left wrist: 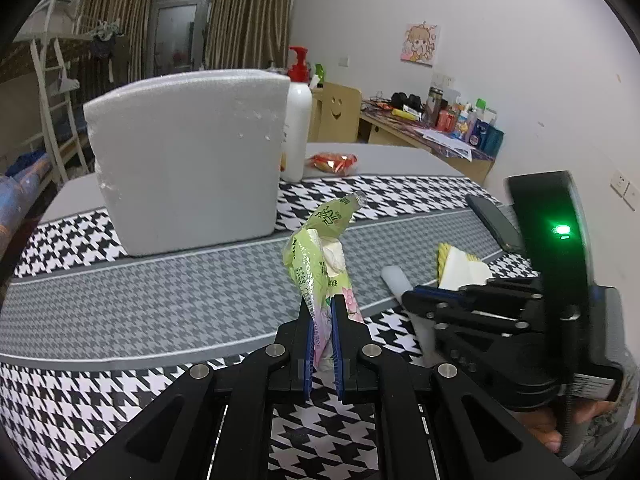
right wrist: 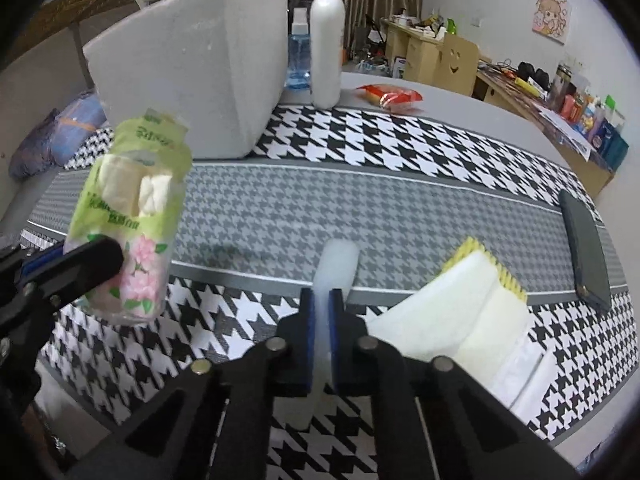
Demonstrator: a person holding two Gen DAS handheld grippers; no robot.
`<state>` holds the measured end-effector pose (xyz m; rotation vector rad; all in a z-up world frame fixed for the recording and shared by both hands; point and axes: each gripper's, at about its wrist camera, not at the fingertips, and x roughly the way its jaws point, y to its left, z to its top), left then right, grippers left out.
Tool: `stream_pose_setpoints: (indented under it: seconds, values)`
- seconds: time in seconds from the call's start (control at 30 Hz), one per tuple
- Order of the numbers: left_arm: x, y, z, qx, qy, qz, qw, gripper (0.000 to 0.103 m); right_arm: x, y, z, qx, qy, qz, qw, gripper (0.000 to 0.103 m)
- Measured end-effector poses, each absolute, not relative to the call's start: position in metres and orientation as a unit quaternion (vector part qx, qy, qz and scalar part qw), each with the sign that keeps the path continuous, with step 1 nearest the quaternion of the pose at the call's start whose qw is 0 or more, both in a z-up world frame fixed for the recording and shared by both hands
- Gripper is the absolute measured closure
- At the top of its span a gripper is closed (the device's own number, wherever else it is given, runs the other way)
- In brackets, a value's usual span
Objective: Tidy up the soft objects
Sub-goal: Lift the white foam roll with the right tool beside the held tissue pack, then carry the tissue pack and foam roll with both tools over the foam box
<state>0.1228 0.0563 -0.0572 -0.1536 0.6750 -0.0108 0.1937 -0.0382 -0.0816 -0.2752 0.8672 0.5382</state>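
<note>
My left gripper [left wrist: 322, 312] is shut on a green tissue pack [left wrist: 320, 252] with pink flowers, held upright above the houndstooth cloth; the pack also shows in the right wrist view [right wrist: 132, 216]. My right gripper [right wrist: 322, 304] is shut on a white foam strip [right wrist: 336, 268], which also shows in the left wrist view [left wrist: 396, 280]. A yellow-and-white sponge pad [right wrist: 464, 308] lies just right of the right gripper. A large white foam box [left wrist: 188, 160] stands at the back left; it also shows in the right wrist view [right wrist: 192, 68].
A white pump bottle [right wrist: 327, 40] and a blue spray bottle [right wrist: 299, 52] stand behind the box. A red snack packet [right wrist: 390, 96] lies beyond the cloth. A dark phone [right wrist: 586, 248] lies at the right. A cluttered desk [left wrist: 432, 132] stands by the wall.
</note>
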Motion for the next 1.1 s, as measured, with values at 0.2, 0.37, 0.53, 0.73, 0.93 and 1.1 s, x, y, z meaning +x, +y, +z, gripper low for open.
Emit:
stream_pose_setpoints:
  seconds: [0.2, 0.37, 0.53, 0.73, 0.93, 1.1]
  values:
    - [0.12, 0.06, -0.046, -0.069, 0.318, 0.0, 0.946, 0.095, 0.184, -0.047, -0.053, -0.11, 0.375, 0.268, 0.881, 0.094]
    - [0.117, 0.065, -0.039, -0.068, 0.308, 0.004, 0.949, 0.095, 0.18, -0.053, -0.033, -0.095, 0.351, 0.276, 0.89, 0.094]
    - [0.115, 0.067, -0.032, -0.063, 0.303, 0.005, 0.951, 0.095, 0.174, -0.053, -0.019, -0.088, 0.328, 0.282, 0.897, 0.094]
    - [0.115, 0.068, -0.024, -0.059, 0.292, 0.009, 0.955, 0.095, 0.171, -0.051, -0.01, -0.092, 0.314, 0.286, 0.901, 0.094]
    - [0.115, 0.07, -0.015, -0.053, 0.281, 0.007, 0.958, 0.095, 0.17, -0.051, -0.002, -0.092, 0.301, 0.287, 0.905, 0.094]
    - [0.116, 0.072, -0.002, -0.048, 0.269, 0.008, 0.962, 0.095, 0.17, -0.051, 0.005, -0.092, 0.291, 0.288, 0.908, 0.094]
